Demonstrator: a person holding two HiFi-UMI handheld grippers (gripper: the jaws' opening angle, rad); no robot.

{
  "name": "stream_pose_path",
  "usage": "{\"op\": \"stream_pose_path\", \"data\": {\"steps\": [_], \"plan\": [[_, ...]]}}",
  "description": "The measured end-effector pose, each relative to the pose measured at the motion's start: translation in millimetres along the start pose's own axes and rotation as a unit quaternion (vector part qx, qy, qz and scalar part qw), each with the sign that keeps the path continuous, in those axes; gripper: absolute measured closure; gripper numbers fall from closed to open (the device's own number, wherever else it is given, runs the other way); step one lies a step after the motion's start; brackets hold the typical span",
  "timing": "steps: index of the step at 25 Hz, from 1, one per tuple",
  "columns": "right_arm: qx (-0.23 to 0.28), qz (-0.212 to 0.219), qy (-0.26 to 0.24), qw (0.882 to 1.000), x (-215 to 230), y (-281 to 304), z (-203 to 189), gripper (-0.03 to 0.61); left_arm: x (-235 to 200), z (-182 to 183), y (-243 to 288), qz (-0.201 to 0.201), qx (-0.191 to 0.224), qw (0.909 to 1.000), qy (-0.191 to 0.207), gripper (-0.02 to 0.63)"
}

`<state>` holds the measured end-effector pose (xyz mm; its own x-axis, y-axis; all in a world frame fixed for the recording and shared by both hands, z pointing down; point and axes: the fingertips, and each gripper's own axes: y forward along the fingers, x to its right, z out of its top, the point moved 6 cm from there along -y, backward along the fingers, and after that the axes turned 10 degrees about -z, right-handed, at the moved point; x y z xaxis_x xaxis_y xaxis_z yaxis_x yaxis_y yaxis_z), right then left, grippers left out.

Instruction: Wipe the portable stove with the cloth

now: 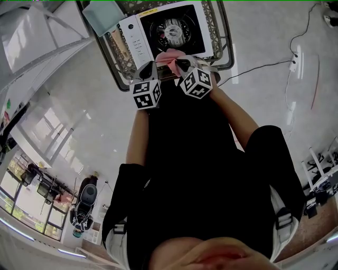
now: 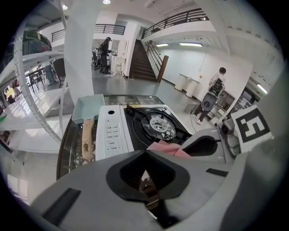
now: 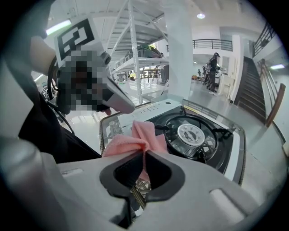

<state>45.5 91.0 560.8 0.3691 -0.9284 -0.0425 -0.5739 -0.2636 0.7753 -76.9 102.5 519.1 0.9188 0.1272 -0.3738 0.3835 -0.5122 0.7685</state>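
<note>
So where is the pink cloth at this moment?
The pink cloth is pinched in the jaws of the right hand-held gripper. In the right gripper view it sits at the near edge of the portable stove, left of the burner.

The scene holds one portable stove (image 1: pixel 134 38) with one burner (image 1: pixel 170 31), one pink cloth (image 1: pixel 170 54), one teal tray (image 1: pixel 103 16), one counter (image 1: pixel 225 48), and two grippers: one left hand-held gripper (image 1: pixel 152 67), one right hand-held gripper (image 1: pixel 182 64).
</note>
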Motion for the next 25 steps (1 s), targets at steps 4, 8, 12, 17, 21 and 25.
{"op": "stream_pose_path", "data": {"steps": [4, 8, 12, 17, 21, 25], "plan": [[-0.004, 0.001, -0.002, 1.0, 0.5, 2.1, 0.9, 0.559, 1.8, -16.0, 7.6, -0.021, -0.035, 0.9986, -0.033, 0.615], [-0.004, 0.001, -0.001, 1.0, 1.6, 2.8, 1.1, 0.56, -3.6, -21.0, 11.9, -0.01, -0.045, 0.9979, -0.045, 0.615], [-0.003, 0.001, 0.002, 1.0, 2.0, 2.6, 1.6, 0.56, -7.3, -17.8, 14.6, -0.007, -0.043, 0.9981, -0.044, 0.615], [-0.008, 0.001, 0.007, 1.0, 1.4, 0.9, 1.7, 0.56, -7.0, -16.4, 17.5, -0.015, -0.047, 0.9981, -0.036, 0.614], [-0.009, 0.003, 0.01, 1.0, 0.1, 1.9, 3.4, 0.56, -12.1, -15.7, 16.8, -0.026, -0.053, 0.9977, -0.035, 0.591], [-0.006, 0.006, 0.011, 1.0, -1.2, 4.1, 7.0, 0.56, -13.8, -15.1, 15.4, -0.033, -0.051, 0.9975, -0.035, 0.58]]}}
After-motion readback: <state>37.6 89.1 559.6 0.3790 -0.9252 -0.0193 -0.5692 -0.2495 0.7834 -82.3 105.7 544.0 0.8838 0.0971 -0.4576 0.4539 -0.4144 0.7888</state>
